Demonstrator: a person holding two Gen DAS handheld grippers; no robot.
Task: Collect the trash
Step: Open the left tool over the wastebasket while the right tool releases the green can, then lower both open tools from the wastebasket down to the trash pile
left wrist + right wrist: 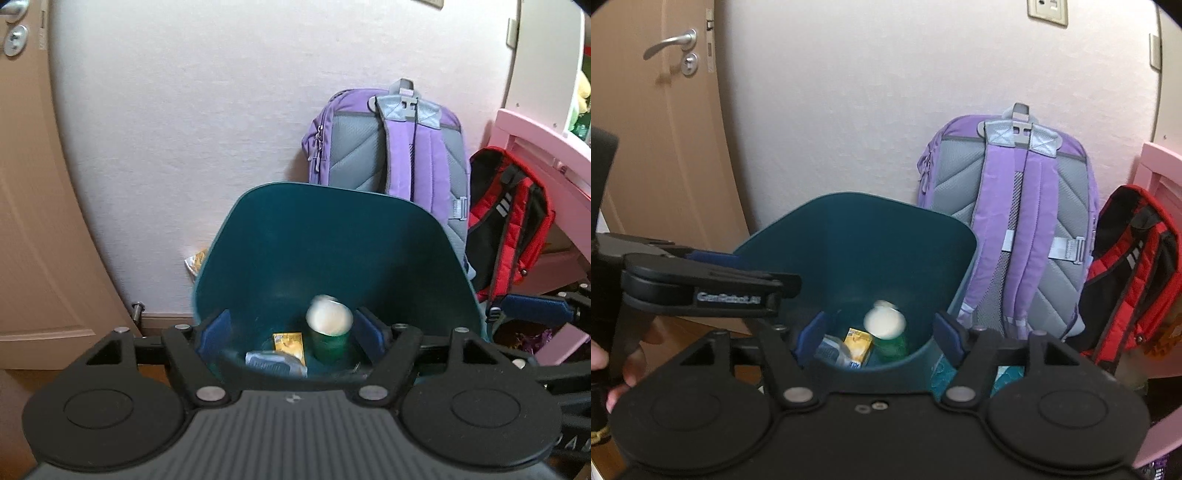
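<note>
Trash (328,328) lies inside the teal bin (332,236), below both open, empty claws (291,330) (877,334).

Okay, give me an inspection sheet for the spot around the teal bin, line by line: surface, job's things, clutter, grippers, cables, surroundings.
Surface: a brown floor shows left of the bin; little of it is visible.
Job's things: the teal bin stands by the wall, holding a green cup with a pale top, a yellow carton and a grey-blue packet.
Clutter: a crinkled wrapper lies on the floor behind the bin, against the wall.
Grippers: the left gripper is open over the bin, nothing between its pads; the right gripper likewise.
Cables: nothing seen.
Surroundings: a purple backpack and a red backpack lean at the wall, pink furniture on the right, a brown door on the left.
</note>
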